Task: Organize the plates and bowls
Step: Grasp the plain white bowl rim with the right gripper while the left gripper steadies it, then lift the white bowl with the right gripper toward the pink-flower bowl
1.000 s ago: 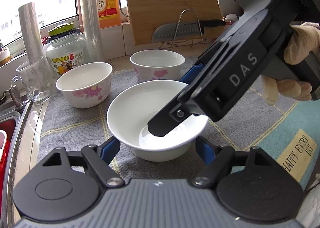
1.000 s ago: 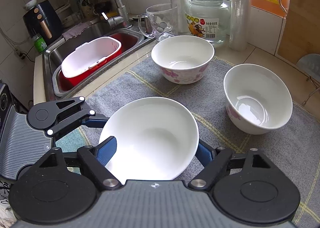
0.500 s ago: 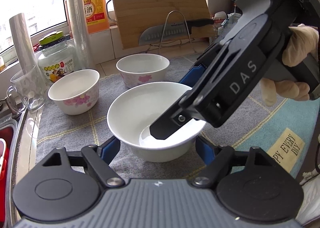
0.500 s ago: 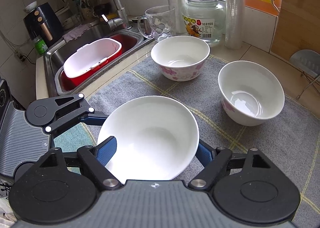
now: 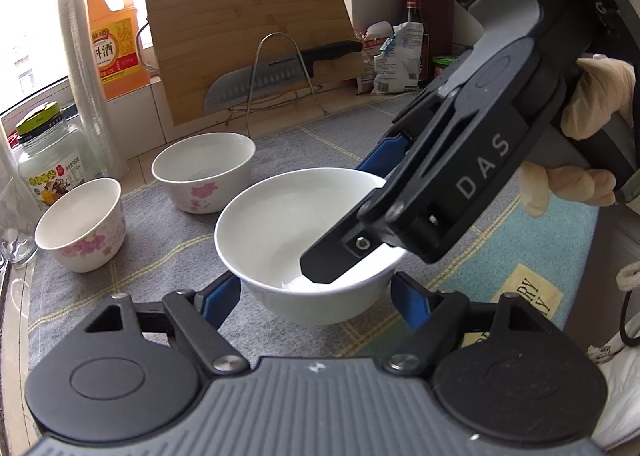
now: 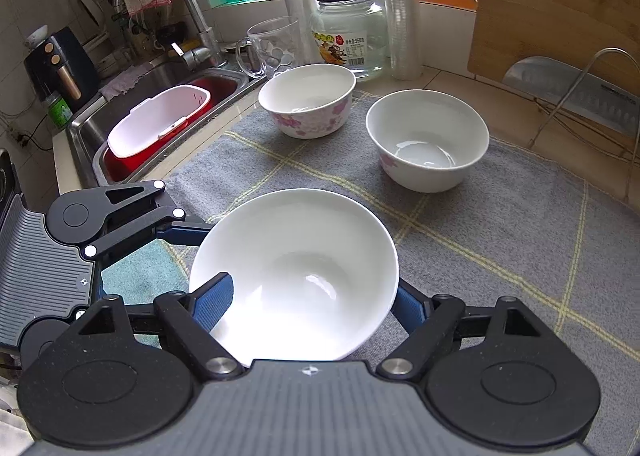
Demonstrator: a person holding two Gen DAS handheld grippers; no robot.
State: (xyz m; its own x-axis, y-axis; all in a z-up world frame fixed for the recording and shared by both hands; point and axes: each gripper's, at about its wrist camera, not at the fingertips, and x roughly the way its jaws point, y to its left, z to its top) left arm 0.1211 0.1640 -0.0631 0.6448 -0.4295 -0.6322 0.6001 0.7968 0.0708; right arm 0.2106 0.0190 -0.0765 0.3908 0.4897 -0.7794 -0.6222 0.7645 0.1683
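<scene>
We see large bowl [image 6: 296, 272] nearest on mat [image 6: 500, 240]; two flowered bowls [image 6: 307, 99] [image 6: 427, 139] side by side behind it. Jar [image 6: 352, 35] and mug [image 6: 268, 45] behind those. Sink [image 6: 88, 123] left of mat, tub [image 6: 158, 121] in it. Cutting board [image 5: 248, 35] behind knife [image 5: 276, 71].

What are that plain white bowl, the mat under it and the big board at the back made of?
White bowl: probably glazed ceramic or porcelain; smooth, glossy, with bright highlights. Mat: woven fabric, matte grey with pale yellow lines, looks towel-like. Board: likely bamboo or wood; tan surface with fine horizontal strips of grain.
</scene>
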